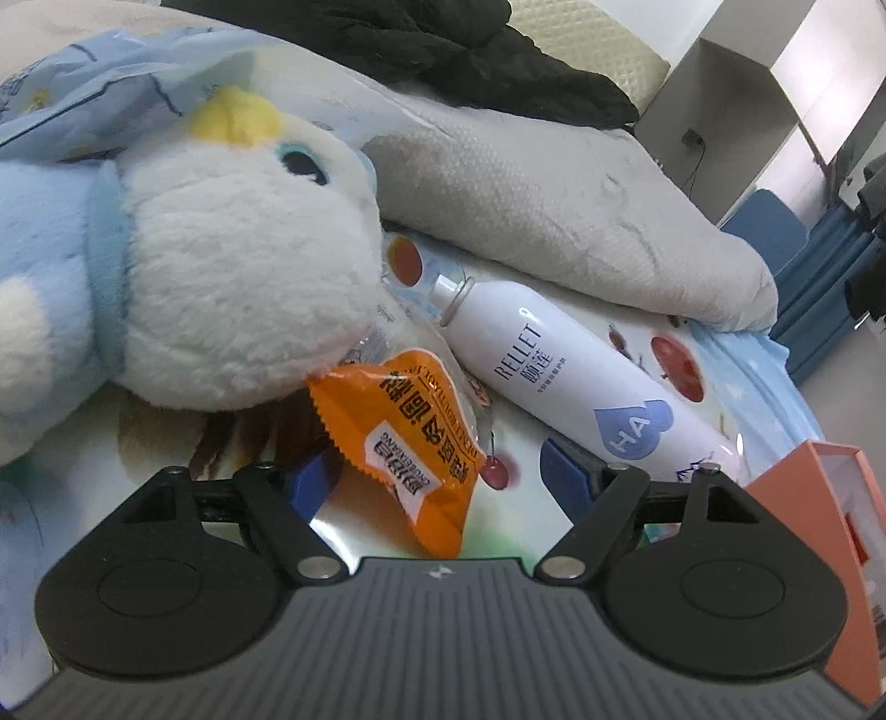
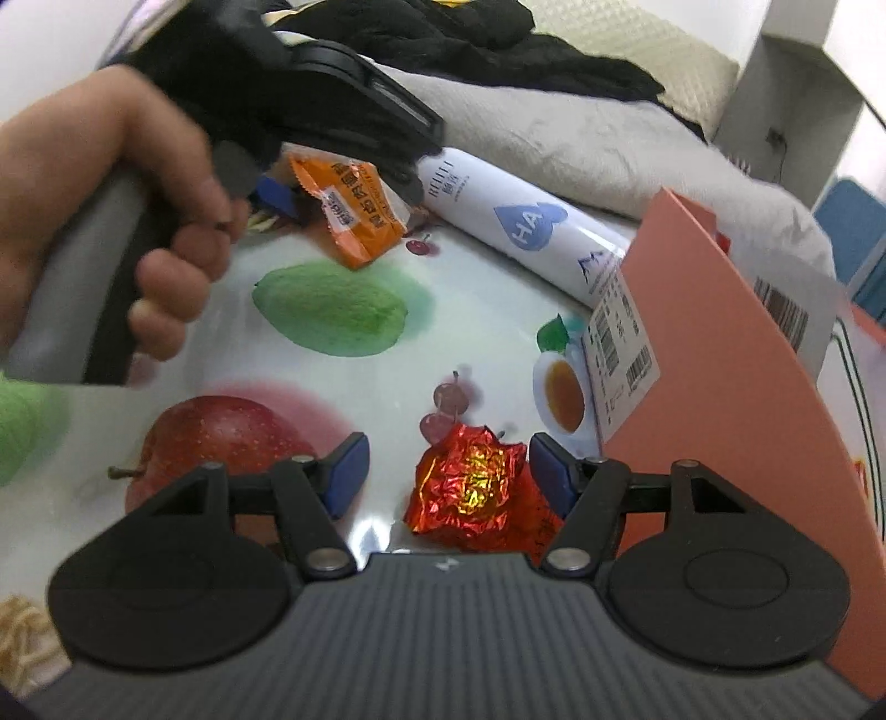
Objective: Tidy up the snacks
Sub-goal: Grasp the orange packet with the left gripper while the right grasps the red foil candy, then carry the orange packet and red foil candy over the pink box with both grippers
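Observation:
An orange snack packet (image 1: 401, 443) lies on the fruit-print cloth (image 1: 509, 498), its far end tucked under a plush penguin's head. My left gripper (image 1: 443, 476) is open, its jaws on either side of the packet's near end. It also shows in the right wrist view (image 2: 343, 194) over the same packet (image 2: 354, 216). A red foil-wrapped snack (image 2: 470, 487) lies between the open jaws of my right gripper (image 2: 448, 473), close to the right fingertip (image 2: 548, 471). An orange-pink box (image 2: 720, 360) stands just to the right.
A white and blue plush penguin (image 1: 210, 249) lies left. A white RELLET spray bottle (image 1: 576, 382) lies on its side right of the packet. A beige blanket (image 1: 554, 183) and black clothing (image 1: 443, 50) lie behind. The box's corner (image 1: 814, 498) shows at right.

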`<action>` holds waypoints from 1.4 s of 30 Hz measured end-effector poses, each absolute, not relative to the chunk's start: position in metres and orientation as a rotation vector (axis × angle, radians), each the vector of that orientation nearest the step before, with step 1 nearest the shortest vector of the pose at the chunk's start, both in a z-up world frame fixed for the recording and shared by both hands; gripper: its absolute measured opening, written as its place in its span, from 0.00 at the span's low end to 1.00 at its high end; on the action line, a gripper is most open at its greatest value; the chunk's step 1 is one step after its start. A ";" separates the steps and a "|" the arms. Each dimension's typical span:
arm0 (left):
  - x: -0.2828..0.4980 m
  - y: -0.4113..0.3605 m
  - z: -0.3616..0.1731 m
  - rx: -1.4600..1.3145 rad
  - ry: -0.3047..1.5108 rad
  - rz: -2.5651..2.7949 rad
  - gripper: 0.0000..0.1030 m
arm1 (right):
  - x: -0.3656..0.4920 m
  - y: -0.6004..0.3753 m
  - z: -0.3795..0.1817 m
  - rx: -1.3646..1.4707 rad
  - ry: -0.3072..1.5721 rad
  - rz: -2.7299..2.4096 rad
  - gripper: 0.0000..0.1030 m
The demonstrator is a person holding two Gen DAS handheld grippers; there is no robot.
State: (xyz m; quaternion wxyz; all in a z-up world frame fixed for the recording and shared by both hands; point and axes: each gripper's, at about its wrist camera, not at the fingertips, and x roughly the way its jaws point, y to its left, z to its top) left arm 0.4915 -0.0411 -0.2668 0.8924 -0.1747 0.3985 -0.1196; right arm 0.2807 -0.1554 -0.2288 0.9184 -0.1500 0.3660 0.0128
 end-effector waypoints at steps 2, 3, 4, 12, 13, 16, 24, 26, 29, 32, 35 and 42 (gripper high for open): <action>0.494 -0.043 -0.267 -0.337 0.819 -0.225 0.75 | 0.281 -0.156 -0.230 -0.311 0.747 0.011 0.64; 0.496 -0.044 -0.268 -0.334 0.815 -0.217 0.74 | 0.282 -0.157 -0.231 -0.309 0.745 0.005 0.64; 0.497 -0.043 -0.269 -0.342 0.817 -0.212 0.74 | 0.283 -0.159 -0.231 -0.305 0.745 0.001 0.64; 0.503 -0.034 -0.272 -0.360 0.799 -0.161 0.58 | 0.288 -0.162 -0.230 -0.273 0.762 0.014 0.51; 0.503 -0.034 -0.272 -0.362 0.798 -0.160 0.57 | 0.287 -0.161 -0.230 -0.274 0.764 0.013 0.48; 0.501 -0.033 -0.272 -0.355 0.803 -0.171 0.49 | 0.288 -0.160 -0.231 -0.282 0.766 0.015 0.42; 0.489 -0.030 -0.264 -0.347 0.819 -0.179 0.43 | 0.288 -0.158 -0.226 -0.282 0.769 0.019 0.34; 0.483 -0.030 -0.259 -0.336 0.822 -0.180 0.41 | 0.287 -0.158 -0.228 -0.289 0.776 0.032 0.33; 0.471 -0.028 -0.252 -0.318 0.821 -0.182 0.39 | 0.283 -0.157 -0.226 -0.297 0.775 0.042 0.31; 0.458 -0.024 -0.247 -0.319 0.828 -0.180 0.38 | 0.277 -0.155 -0.225 -0.296 0.777 0.052 0.30; 0.440 -0.019 -0.242 -0.321 0.838 -0.180 0.37 | 0.268 -0.152 -0.221 -0.287 0.782 0.067 0.30; 0.385 -0.004 -0.226 -0.306 0.862 -0.182 0.36 | 0.239 -0.138 -0.217 -0.303 0.816 0.119 0.29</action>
